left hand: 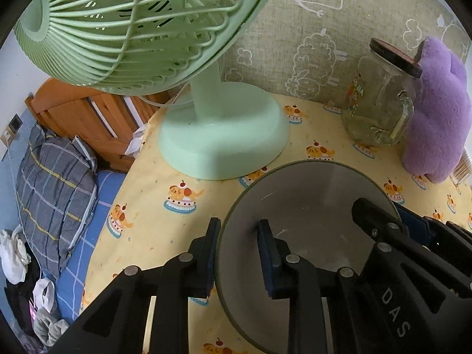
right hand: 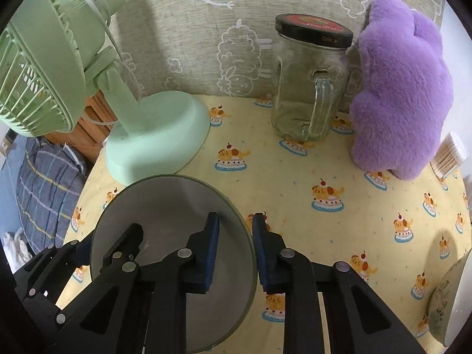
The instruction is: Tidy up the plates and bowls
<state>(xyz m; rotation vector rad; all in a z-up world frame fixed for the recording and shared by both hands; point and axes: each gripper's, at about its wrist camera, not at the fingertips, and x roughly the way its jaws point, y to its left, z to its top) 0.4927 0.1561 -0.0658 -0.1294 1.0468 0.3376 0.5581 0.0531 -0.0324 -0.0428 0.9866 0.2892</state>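
Observation:
A grey bowl (left hand: 309, 194) (right hand: 165, 206) stands on the yellow cartoon-print tablecloth (right hand: 295, 177), just in front of the fan's base. My left gripper (left hand: 239, 230) is shut on the bowl's left rim, with one blue pad outside the wall and one inside. On the opposite rim my right gripper (right hand: 236, 221) is shut the same way, one pad in the bowl and one out. Each wrist view also shows the other gripper across the bowl: the right gripper (left hand: 392, 215) and the left gripper (right hand: 109, 239).
A green desk fan (left hand: 224, 135) stands close behind the bowl. A lidded glass mug jar (right hand: 309, 82) and a purple plush (right hand: 401, 94) sit at the back wall, cotton swabs (right hand: 448, 159) at the right. A patterned dish (right hand: 448, 298) shows at the lower right. The table edge drops to a bed (left hand: 59, 183) on the left.

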